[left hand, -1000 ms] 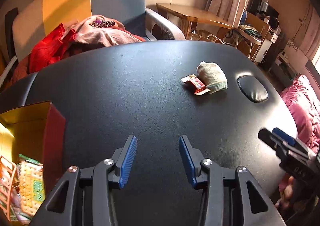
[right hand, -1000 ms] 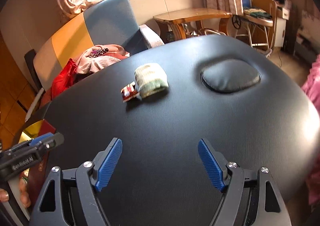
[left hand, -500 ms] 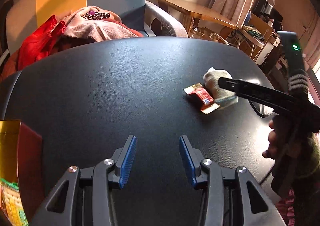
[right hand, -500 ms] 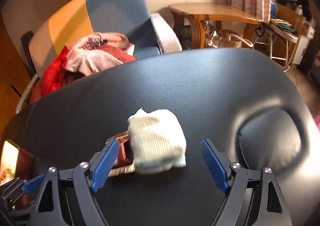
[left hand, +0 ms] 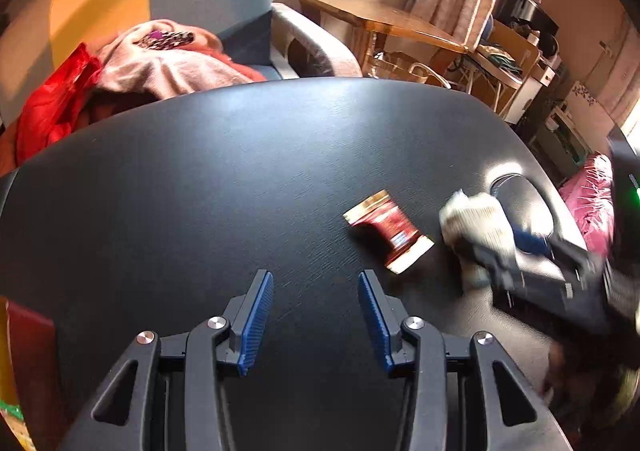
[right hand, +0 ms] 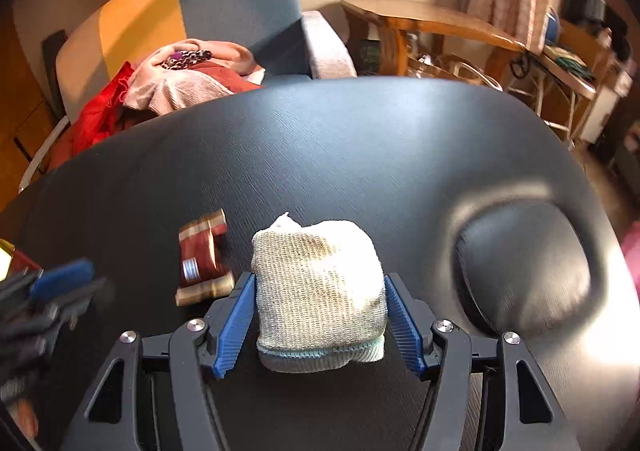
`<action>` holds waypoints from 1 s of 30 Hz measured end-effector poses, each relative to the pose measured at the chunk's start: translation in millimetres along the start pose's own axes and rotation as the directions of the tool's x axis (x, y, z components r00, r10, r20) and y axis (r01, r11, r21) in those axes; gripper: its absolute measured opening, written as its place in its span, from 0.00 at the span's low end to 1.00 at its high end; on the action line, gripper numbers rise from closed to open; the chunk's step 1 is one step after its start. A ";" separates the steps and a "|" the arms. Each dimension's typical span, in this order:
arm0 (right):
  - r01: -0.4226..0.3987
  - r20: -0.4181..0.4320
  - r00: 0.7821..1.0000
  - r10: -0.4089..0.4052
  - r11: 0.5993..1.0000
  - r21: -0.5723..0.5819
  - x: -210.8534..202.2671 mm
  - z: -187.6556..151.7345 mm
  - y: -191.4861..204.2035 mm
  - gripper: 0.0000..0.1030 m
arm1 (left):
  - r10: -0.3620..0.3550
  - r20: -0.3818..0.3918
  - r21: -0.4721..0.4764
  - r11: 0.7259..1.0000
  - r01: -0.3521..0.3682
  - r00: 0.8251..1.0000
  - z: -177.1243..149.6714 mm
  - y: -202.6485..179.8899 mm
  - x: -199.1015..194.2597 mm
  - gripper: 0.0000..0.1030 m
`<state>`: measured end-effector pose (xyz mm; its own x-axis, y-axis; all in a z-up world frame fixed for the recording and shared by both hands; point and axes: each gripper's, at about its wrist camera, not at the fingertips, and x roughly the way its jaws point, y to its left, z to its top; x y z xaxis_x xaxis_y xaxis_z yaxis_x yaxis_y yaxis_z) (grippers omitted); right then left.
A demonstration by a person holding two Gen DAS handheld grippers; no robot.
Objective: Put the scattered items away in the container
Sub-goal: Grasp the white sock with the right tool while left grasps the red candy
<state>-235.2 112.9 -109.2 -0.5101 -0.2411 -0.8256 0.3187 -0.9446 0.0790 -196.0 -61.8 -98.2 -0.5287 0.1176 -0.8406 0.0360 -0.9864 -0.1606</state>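
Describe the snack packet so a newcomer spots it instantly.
On the black padded table, look just left of the rolled knit cloth between the right gripper fingers. The red foil packet lies flat there: glossy, gold-edged, the only shiny thing.

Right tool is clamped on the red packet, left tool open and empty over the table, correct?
Not quite. The right tool is closed on the rolled sock, not the red packet, which lies free on the table beside it; the right wrist view shows this. The left tool is open and empty over the table.
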 end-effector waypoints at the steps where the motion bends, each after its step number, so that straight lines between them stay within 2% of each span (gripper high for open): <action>1: 0.000 -0.001 1.000 0.000 1.000 0.008 -4.5 -6.4 -4.5 0.63 | -0.006 -0.001 0.007 1.000 0.006 1.000 3.9 -4.3 2.4 0.48; 6: -0.015 0.006 1.000 0.015 0.999 0.050 -23.5 -35.5 -19.6 0.63 | -0.027 -0.047 0.006 1.000 0.027 0.999 27.5 -24.0 23.3 0.51; 9: -0.028 0.016 1.000 0.027 0.997 0.066 -28.5 -45.1 -22.1 0.64 | -0.048 -0.062 -0.031 0.998 0.046 0.997 40.6 -29.3 32.9 0.52; 15: -0.056 0.013 0.998 0.055 0.995 0.081 -23.7 -48.7 -23.4 0.65 | 0.035 -0.098 -0.009 0.999 -0.036 0.995 55.0 -44.2 52.0 0.52; 17: -0.052 0.012 0.999 0.051 0.996 0.073 -20.9 -50.4 -21.4 0.66 | 0.086 -0.110 -0.007 0.996 -0.087 0.990 53.5 -43.5 57.9 0.48; 19: -0.038 0.016 0.999 0.037 0.998 0.055 -20.1 -51.7 -18.8 0.66 | 0.109 -0.122 -0.005 0.994 -0.111 0.986 50.2 -39.8 63.9 0.36; 20: -0.033 0.016 0.999 0.032 0.998 0.049 -19.8 -52.1 -17.9 0.66 | 0.113 -0.118 0.000 0.993 -0.114 0.987 47.9 -38.4 63.5 0.34; 23: -0.019 0.018 1.000 0.019 0.999 0.033 -20.5 -52.2 -16.0 0.64 | 0.116 -0.098 0.029 0.993 -0.113 0.988 39.8 -35.0 57.1 0.33; 30: -0.027 0.019 0.999 0.027 0.999 0.024 -30.9 -62.0 -7.9 0.62 | 0.060 -0.099 0.016 0.998 -0.059 0.993 1.8 -6.9 27.2 0.33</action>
<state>-172.3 141.7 -119.0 -0.5165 -0.2705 -0.8125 0.3134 -0.9427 0.1146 -212.1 -52.0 -119.0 -0.4393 0.0689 -0.8957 0.0534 -0.9933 -0.1026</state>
